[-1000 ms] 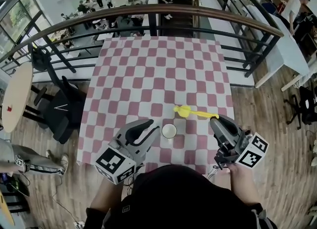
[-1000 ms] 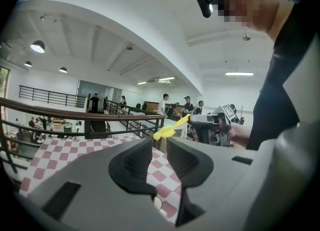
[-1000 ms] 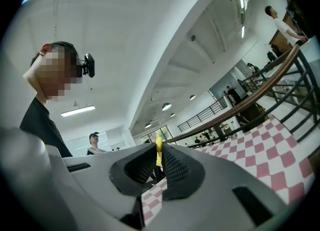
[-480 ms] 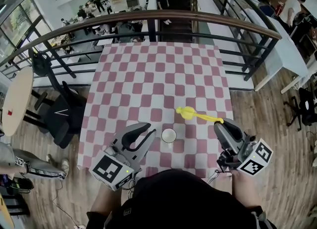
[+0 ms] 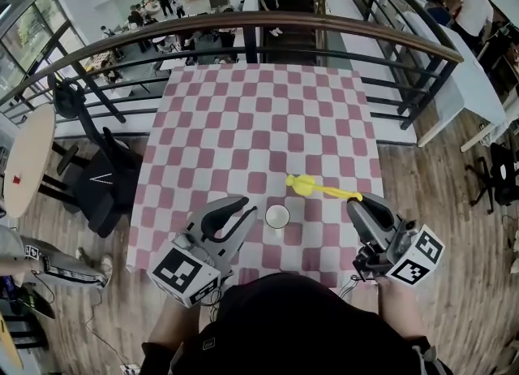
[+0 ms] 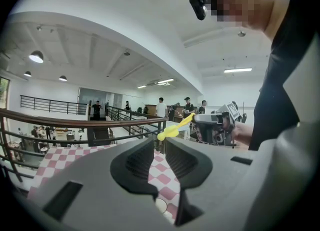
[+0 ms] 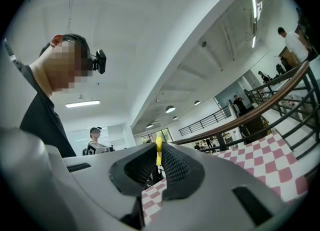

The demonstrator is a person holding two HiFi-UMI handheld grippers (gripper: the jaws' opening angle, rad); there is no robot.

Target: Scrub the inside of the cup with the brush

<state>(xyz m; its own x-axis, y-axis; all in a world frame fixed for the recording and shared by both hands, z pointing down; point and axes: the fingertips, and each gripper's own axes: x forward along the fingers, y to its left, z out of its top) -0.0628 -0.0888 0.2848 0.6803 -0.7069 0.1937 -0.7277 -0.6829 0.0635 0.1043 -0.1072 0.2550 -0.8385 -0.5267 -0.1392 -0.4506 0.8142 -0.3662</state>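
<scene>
The white cup [image 5: 276, 216] stands upright on the checked table [image 5: 268, 114], near its front edge. Just behind it and to its right is the yellow brush [image 5: 312, 187], its handle pinched between the closed jaws of the right gripper [image 5: 358, 198]. The left gripper [image 5: 248, 206] sits just left of the cup, jaws slightly apart and empty.

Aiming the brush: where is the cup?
Head view: the cup stands on the checkered table, just right of the left gripper, near the yellow brush.
</scene>
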